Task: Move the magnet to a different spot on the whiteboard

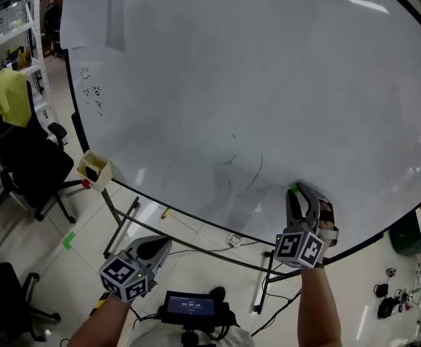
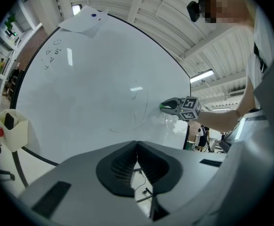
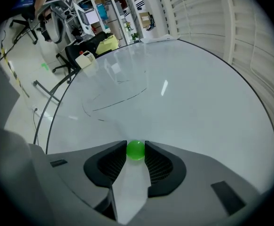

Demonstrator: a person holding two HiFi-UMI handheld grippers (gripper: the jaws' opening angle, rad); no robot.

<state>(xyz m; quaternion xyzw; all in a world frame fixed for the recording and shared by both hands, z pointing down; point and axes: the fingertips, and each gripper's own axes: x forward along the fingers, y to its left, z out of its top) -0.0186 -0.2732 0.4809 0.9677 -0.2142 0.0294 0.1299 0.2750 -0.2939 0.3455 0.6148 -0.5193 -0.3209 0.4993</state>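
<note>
The small green magnet sits against the large whiteboard, close to its lower edge. My right gripper points at the board and is shut on the magnet, with a dark pad touching each side of it. In the left gripper view the right gripper shows at the board with the green magnet at its tip. My left gripper hangs low, off the board's lower left edge. Its jaws meet at the tips with nothing between them.
A sheet of paper hangs at the board's top left, and faint pen strokes lie left of the magnet. A cream holder hangs on the board's left edge. A black office chair with yellow cloth stands at left.
</note>
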